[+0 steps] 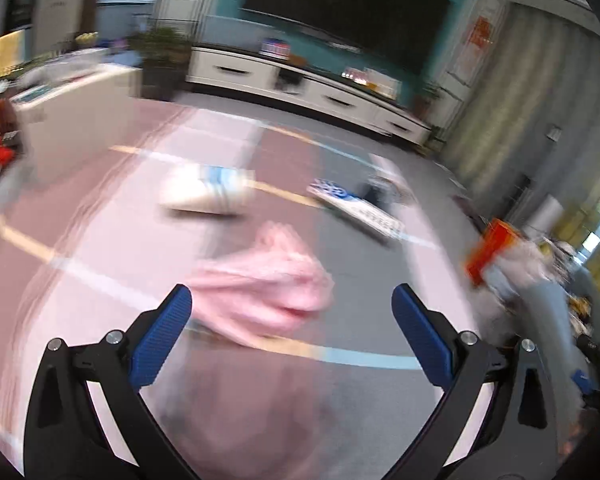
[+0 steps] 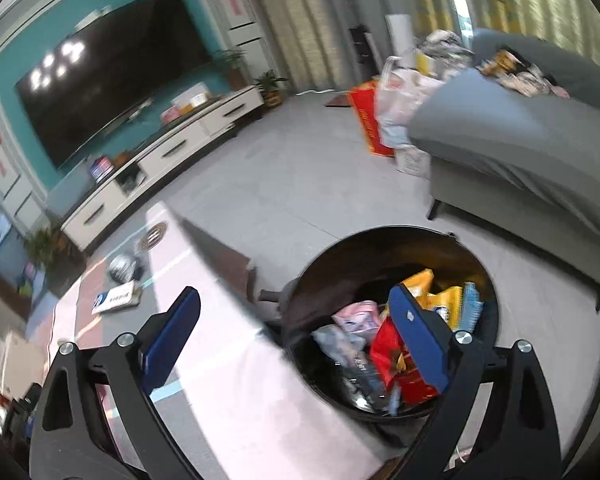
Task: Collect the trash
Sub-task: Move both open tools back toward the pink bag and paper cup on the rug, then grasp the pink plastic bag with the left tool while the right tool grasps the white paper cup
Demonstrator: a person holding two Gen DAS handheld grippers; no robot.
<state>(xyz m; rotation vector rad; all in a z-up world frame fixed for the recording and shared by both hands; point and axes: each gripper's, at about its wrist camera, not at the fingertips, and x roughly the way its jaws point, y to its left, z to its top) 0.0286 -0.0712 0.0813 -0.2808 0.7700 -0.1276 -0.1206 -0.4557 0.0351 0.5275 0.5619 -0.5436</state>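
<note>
A long table point(image 2: 236, 392) under a pink-and-grey patterned cloth is carrying the clutter, and a round black bin point(image 2: 384, 264) is standing tight against its corner on the floor, probably so that rubbish can go straight off the edge and into it. The bin is already holding a heap of wrappers point(image 2: 396, 360), red, yellow and pink, which suggests the collecting is well under way. The right gripper point(image 2: 296, 316) is hanging over the bin's mouth with its blue pads spread wide and nothing between them, a pose that fits a drop rather than a reach. The left gripper point(image 1: 292, 308) is also gaping wide and empty, pointing down across the tabletop, where a crumpled pink bag point(image 1: 268, 292) is lying just ahead of its pads, likely the next piece to take. Farther along the cloth a white-and-blue tissue pack point(image 1: 208, 190) and a flat blue-and-white box point(image 1: 356, 204) are lying, blurred, still uncollected.
</note>
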